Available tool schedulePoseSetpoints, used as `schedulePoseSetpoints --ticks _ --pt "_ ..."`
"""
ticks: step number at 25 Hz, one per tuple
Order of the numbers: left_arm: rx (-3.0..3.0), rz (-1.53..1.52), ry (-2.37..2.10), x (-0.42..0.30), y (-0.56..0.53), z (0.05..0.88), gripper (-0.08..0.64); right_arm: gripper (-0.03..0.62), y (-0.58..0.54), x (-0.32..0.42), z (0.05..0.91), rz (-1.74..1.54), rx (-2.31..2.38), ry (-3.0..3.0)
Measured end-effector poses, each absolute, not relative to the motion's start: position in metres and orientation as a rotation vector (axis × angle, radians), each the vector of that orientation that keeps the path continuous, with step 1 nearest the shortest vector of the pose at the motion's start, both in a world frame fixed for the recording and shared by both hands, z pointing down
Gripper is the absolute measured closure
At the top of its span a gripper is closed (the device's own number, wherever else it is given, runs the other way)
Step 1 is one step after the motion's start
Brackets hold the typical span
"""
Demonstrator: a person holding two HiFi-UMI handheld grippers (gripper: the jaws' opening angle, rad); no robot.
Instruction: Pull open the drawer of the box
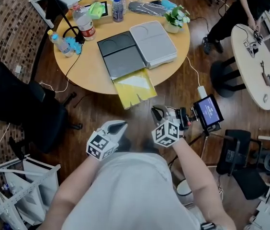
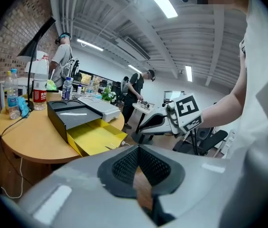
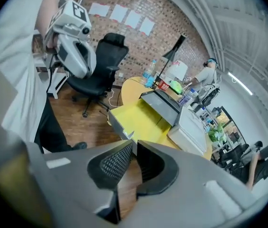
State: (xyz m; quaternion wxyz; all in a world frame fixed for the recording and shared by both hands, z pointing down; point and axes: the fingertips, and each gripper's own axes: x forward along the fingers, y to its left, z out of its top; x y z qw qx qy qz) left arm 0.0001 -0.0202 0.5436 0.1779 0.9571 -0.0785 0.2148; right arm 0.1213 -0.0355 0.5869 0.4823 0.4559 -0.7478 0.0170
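Note:
A dark grey box [image 1: 120, 54] lies on the round wooden table [image 1: 84, 73], and its yellow drawer [image 1: 134, 87] stands pulled out past the table's near edge. The box [image 2: 72, 115] and drawer [image 2: 96, 136] also show in the left gripper view, the drawer [image 3: 138, 118] in the right gripper view too. Both grippers hang close to the person's body, well short of the table. My left gripper [image 1: 120, 125] [image 2: 138, 148] is shut and empty. My right gripper [image 1: 158, 110] [image 3: 134, 144] keeps a narrow slit between its pads, with nothing in it.
A light grey case [image 1: 153, 43] lies against the box's right side. Bottles [image 1: 84, 23], a black lamp [image 1: 53, 4] and a potted plant [image 1: 175, 18] stand on the table. A black office chair [image 1: 25, 104] is at left, a tripod-mounted screen [image 1: 208, 111] at right.

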Motion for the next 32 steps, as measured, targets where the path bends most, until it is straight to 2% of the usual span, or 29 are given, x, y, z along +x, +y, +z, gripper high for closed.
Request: schedulePoseSetpoints --ticks 15,32 --pt "2.692 0.551 -0.407 0.044 0.087 0.525 0.554 0.580 0.071 0.115 0.517 0.152 1.216 -2.179" --pt "2.714 0.430 -0.600 0.011 0.136 0.497 0.554 0.584 0.148 0.081 0.477 0.289 1.237 -2.441"
